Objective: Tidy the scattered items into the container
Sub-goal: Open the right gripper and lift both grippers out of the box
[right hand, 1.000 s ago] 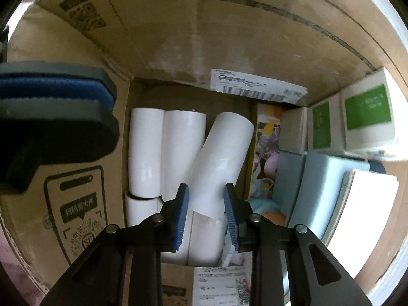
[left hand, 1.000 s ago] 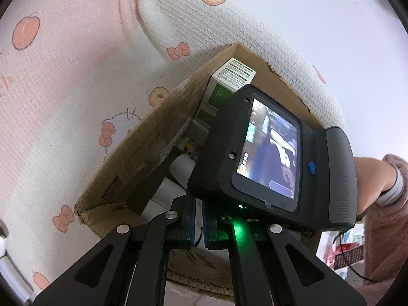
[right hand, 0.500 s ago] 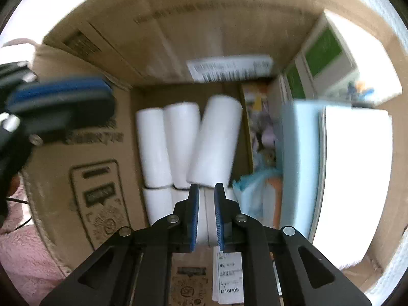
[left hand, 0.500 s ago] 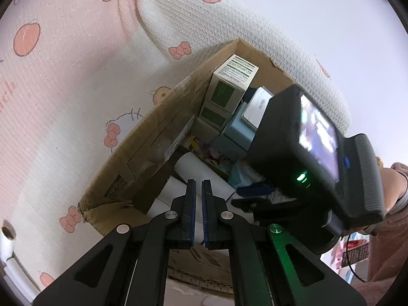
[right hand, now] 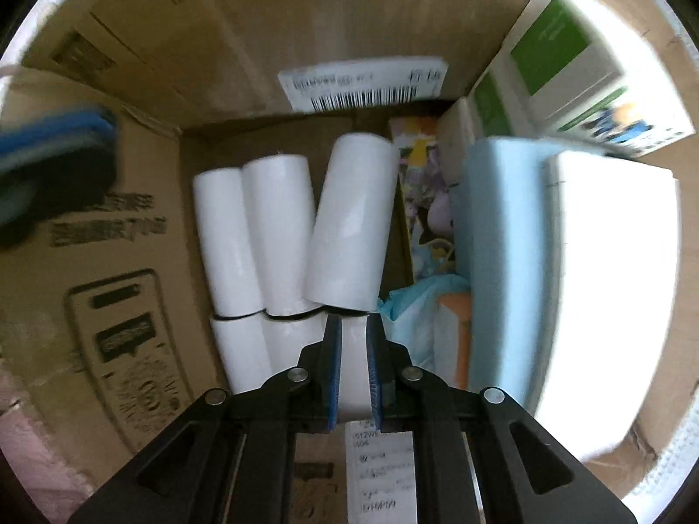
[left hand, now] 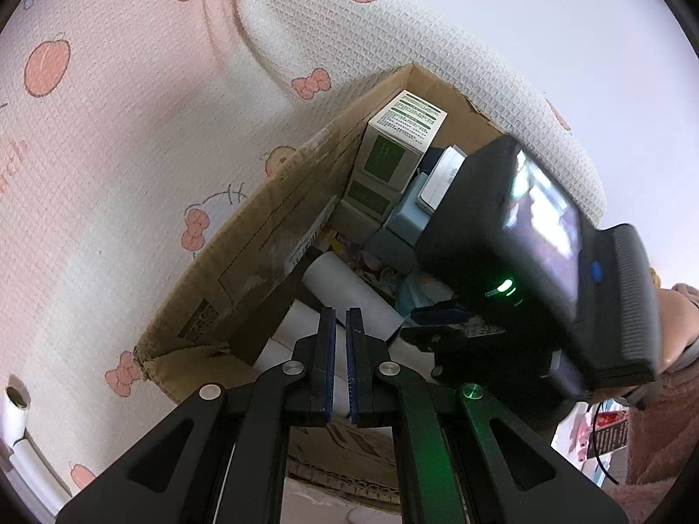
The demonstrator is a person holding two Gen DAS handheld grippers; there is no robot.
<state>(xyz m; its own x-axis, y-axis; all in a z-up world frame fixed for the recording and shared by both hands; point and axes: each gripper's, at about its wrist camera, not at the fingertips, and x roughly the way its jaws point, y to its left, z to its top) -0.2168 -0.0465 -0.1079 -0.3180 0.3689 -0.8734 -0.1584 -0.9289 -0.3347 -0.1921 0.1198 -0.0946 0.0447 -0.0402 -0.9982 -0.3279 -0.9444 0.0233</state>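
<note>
Inside the box (right hand: 244, 22), along its left wall, lie the white rolls (right hand: 279, 236): two side by side, a third tilted across them toward the middle, more beneath. Against the right wall stand the green cartons (right hand: 555, 56), a pale blue pack (right hand: 498, 236) and a white slab (right hand: 611, 262); between them and the rolls a printed booklet (right hand: 421, 183) is wedged on edge.

My right gripper (right hand: 353, 349) hangs over the near edge of the box, its fingers (right hand: 333, 358) drawn close with a narrow gap and nothing between them. My left gripper (left hand: 340, 349) sits outside the near corner of the box, looking in over the rim, fingers almost pressed together, also holding nothing.

Out on the bedspread (left hand: 109, 183), by the lower left edge of the left view, one stray roll (left hand: 15, 410) lies well apart from the box. I judge that is what remains to collect, though the view of the bed is partial.

It should be light and somewhat soft, so a hard pinch would dent it. I would take it across the middle of its length, fingers spread wider than its girth first, then close gently. The wrap looks smooth and may slip, so I would keep it level on the way over. A likely spot is on top of the other rolls by the left wall.
</note>
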